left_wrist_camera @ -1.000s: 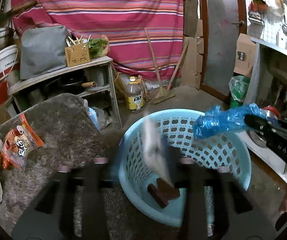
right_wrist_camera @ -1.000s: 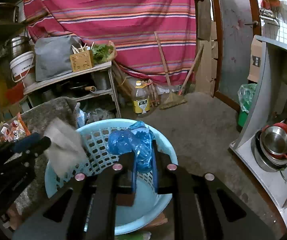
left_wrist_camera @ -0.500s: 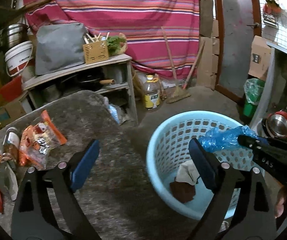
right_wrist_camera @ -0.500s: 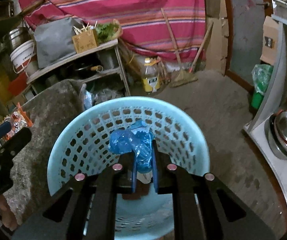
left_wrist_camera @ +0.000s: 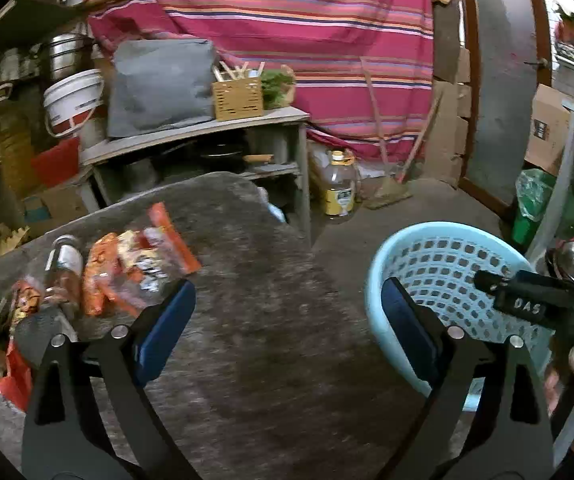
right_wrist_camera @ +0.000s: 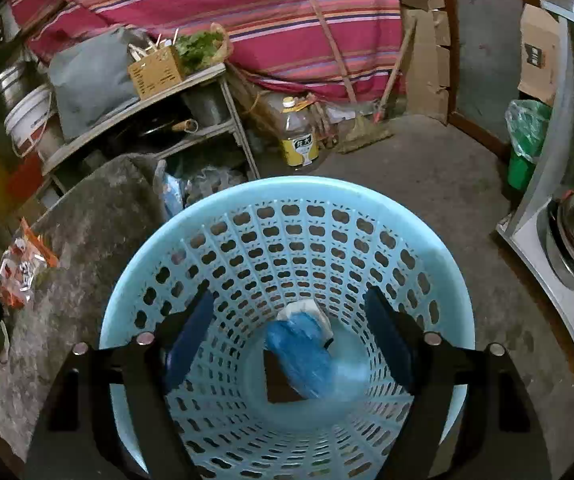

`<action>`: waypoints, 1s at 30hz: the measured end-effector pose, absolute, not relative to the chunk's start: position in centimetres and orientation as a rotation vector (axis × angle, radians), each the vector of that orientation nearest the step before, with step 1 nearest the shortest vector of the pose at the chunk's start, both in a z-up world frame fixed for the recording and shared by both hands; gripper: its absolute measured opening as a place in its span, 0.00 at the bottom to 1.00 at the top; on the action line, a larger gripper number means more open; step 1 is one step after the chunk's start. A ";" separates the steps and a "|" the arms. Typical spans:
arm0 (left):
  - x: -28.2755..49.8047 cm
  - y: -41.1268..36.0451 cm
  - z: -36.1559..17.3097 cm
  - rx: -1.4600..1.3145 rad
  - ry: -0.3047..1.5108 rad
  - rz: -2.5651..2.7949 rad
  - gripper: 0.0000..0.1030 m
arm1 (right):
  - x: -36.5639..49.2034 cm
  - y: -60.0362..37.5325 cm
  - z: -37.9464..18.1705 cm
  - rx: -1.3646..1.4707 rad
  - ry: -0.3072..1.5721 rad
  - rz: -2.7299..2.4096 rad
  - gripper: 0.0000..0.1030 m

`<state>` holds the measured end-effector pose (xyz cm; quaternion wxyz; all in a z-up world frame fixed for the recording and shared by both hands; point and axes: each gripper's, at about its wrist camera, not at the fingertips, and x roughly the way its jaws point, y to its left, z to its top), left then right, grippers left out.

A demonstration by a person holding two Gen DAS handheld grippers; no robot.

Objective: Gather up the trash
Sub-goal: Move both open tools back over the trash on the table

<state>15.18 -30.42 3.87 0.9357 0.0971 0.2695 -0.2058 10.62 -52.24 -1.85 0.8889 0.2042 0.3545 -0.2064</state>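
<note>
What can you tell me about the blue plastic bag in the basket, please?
The blue plastic bag is thin, crinkled, translucent film, bunched into a loose lump. It lies free on the floor of the light blue perforated basket, partly over a dark brown flat piece and against a whitish crumpled scrap. The open right tool hangs above it; neither pad touches it.

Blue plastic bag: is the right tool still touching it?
Apart. In the right wrist view the blue plastic bag lies at the basket bottom, clear of the right tool, whose jaws have just been opening.
</note>
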 end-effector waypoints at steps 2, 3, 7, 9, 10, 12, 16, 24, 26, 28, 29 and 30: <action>15.3 -29.3 4.1 0.192 0.550 -0.401 0.90 | 10.7 -52.1 -2.0 0.438 0.739 -0.432 0.78; 15.3 -28.6 4.2 0.186 0.549 -0.389 0.91 | 10.7 -52.0 -2.0 0.443 0.740 -0.432 0.78; 15.2 -25.5 4.7 0.165 0.536 -0.351 0.94 | 10.4 -51.0 -1.1 0.430 0.712 -0.443 0.81; 15.2 -24.1 4.8 0.156 0.532 -0.330 0.95 | 10.1 -50.1 -0.2 0.418 0.672 -0.438 0.82; 15.2 -23.3 4.9 0.150 0.531 -0.320 0.95 | 10.0 -49.7 0.2 0.416 0.660 -0.433 0.82; 15.5 -21.1 5.0 0.145 0.530 -0.287 0.95 | 10.1 -48.6 1.1 0.405 0.622 -0.412 0.83; 16.2 -17.4 5.3 0.151 0.524 -0.219 0.95 | 11.1 -45.7 2.2 0.356 0.573 -0.384 0.85; 18.3 -9.4 5.0 0.164 0.503 -0.073 0.95 | 14.3 -38.4 3.3 0.252 0.542 -0.281 0.86; 18.9 -7.2 4.4 0.142 0.518 -0.044 0.95 | 15.1 -36.8 3.2 0.222 0.550 -0.262 0.86; 19.5 -5.3 3.5 0.098 0.550 -0.029 0.95 | 15.6 -35.5 3.0 0.199 0.556 -0.249 0.86; 19.9 -4.4 3.0 0.075 0.570 -0.031 0.95 | 16.1 -34.6 2.8 0.183 0.564 -0.242 0.86; 20.2 -3.8 2.6 0.060 0.589 -0.033 0.95 | 16.4 -34.0 2.6 0.176 0.570 -0.238 0.86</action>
